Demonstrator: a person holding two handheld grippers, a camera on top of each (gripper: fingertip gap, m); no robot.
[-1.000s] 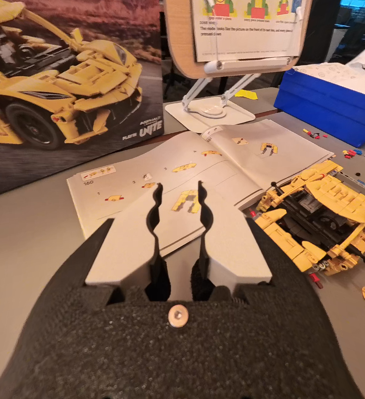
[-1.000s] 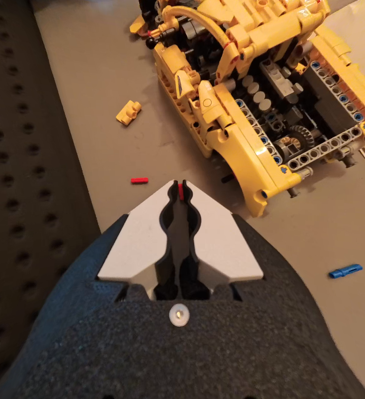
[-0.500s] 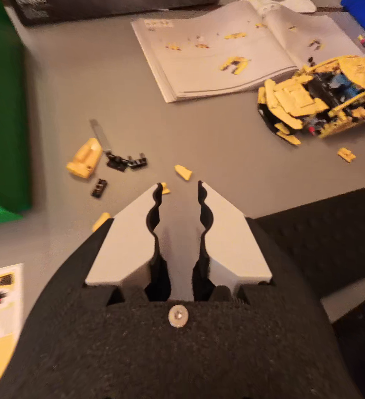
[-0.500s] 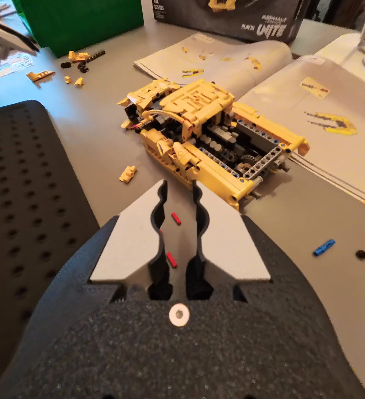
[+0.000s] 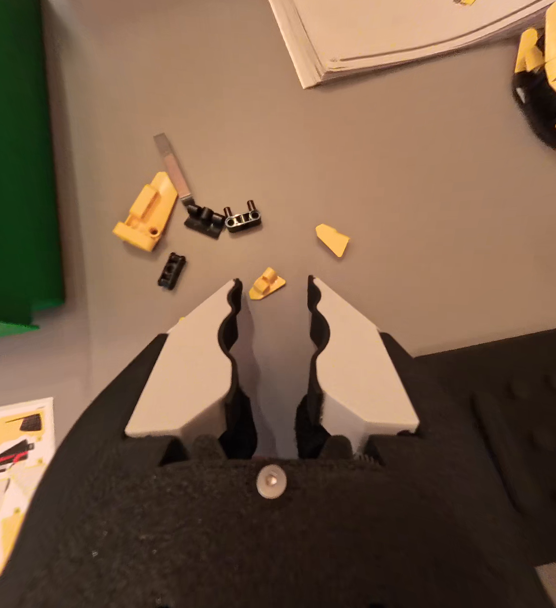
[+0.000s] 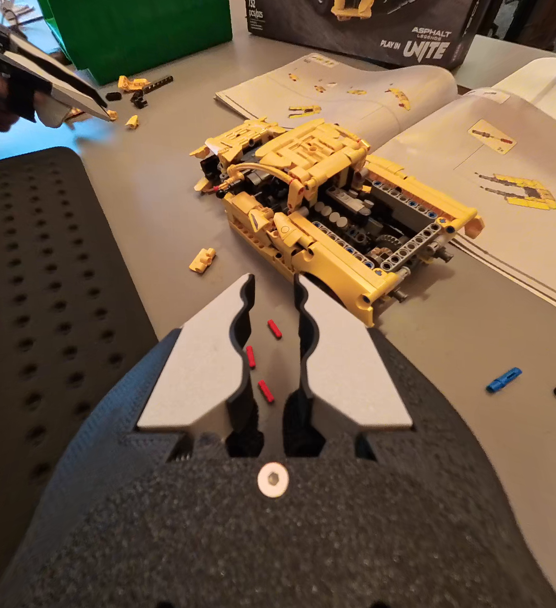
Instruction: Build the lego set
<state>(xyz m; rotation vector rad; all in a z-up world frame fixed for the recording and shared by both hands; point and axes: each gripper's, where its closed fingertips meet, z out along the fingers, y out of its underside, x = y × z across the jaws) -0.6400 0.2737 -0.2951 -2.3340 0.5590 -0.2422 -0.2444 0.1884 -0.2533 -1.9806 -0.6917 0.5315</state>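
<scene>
**Both grippers empty over loose parts**

Left wrist: left gripper (image 5: 271, 283) was spread wide, holding nothing, a small yellow wedge (image 5: 266, 283) just beyond its tips. Black connectors (image 5: 242, 217) and a yellow panel (image 5: 145, 212) lay farther left.

Right wrist: right gripper (image 6: 274, 280) was released, empty, three red pins (image 6: 250, 356) on the table (image 6: 158, 204) between its fingers. Car (image 6: 329, 210) sat just beyond, by the manual (image 6: 467, 138).

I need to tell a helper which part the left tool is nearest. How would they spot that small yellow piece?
Start at the green box; loose parts lie on the grey table beside it. The small yellow piece sits just ahead of the open left tool, ribbed underside up, unlike the smooth yellow wedge beyond.
</scene>
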